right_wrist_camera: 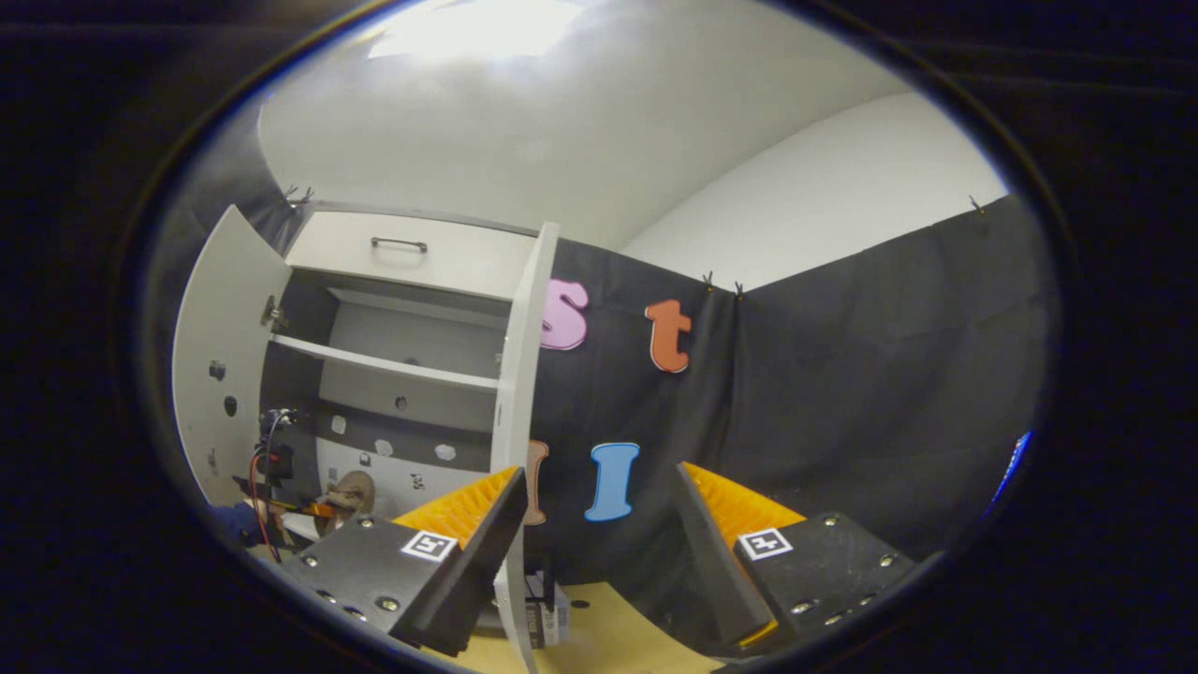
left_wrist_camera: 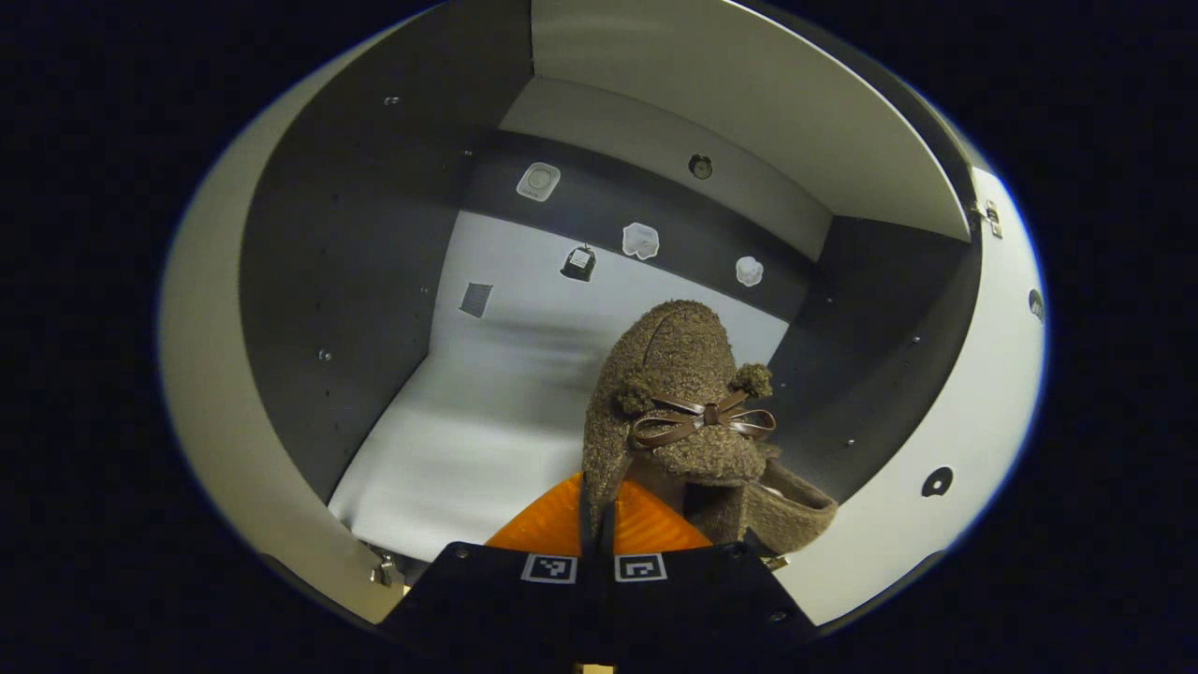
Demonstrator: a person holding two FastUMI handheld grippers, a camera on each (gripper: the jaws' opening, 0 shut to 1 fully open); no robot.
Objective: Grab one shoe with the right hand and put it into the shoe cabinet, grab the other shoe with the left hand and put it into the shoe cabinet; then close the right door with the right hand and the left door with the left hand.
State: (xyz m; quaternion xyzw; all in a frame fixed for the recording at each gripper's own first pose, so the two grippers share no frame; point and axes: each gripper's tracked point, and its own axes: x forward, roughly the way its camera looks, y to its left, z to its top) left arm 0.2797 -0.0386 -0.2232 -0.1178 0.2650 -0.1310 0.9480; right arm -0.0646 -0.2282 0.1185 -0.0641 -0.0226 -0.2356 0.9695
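pinching a fuzzy brown shoe point(left_wrist_camera: 688, 393) with a leather bow, left jaws closed; right jaws spread.

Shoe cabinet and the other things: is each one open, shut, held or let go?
White shoe cabinet: both doors open.
Fuzzy brown shoe with a bow: held over the lower shelf.
Left gripper: jaws shut on the shoe.
Right gripper: jaws open, holding nothing.

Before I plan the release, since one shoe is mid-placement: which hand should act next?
Left. The left gripper is shut on the brown shoe inside the cabinet, above its floor. The right gripper hangs open outside, holding nothing.
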